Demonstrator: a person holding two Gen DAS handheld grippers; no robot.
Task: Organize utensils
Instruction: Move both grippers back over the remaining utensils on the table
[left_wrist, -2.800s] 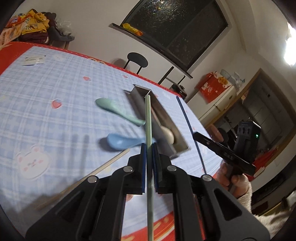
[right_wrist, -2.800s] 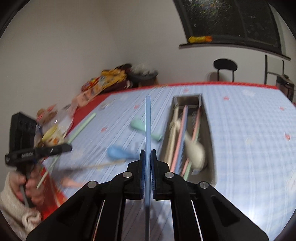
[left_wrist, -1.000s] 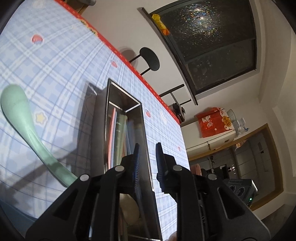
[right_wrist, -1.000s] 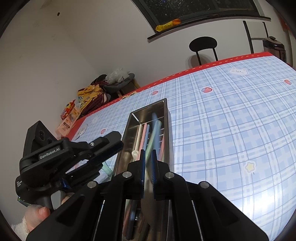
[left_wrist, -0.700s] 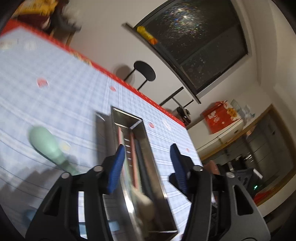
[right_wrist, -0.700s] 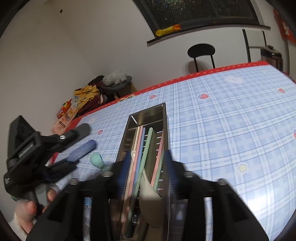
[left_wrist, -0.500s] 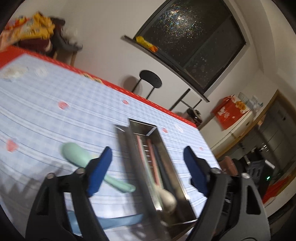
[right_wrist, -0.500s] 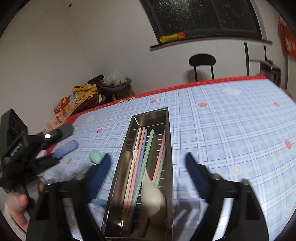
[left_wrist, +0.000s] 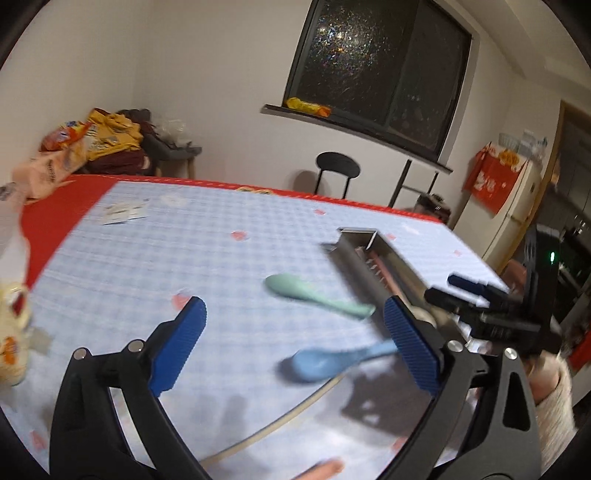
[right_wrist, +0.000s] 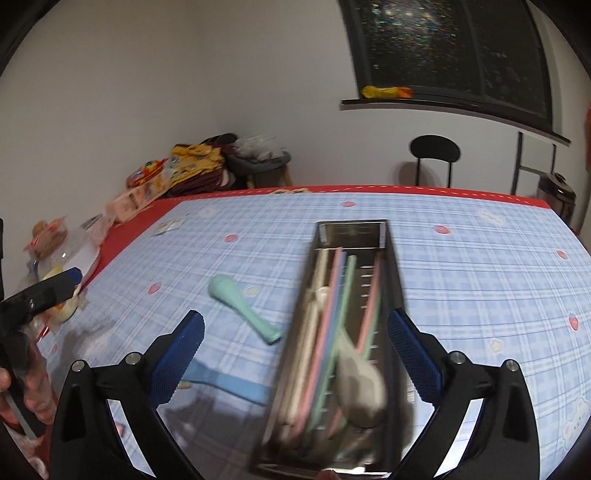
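Both our grippers open and empty above the table.

Our left gripper (left_wrist: 291, 343) and right gripper (right_wrist: 295, 350) have just been opening, nothing between; chopsticks lie in the metal tray (right_wrist: 391, 280), green spoon (right_wrist: 240, 306) and blue spoon (left_wrist: 328, 363) wait beside it.

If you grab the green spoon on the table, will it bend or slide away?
The green spoon looks like smooth moulded plastic, so probably stiff and light. Its glossy handle may slip a little between fingers. It lies flat on the checked tablecloth on its rounded bowl, so a push would likely spin or skid it rather than roll it.
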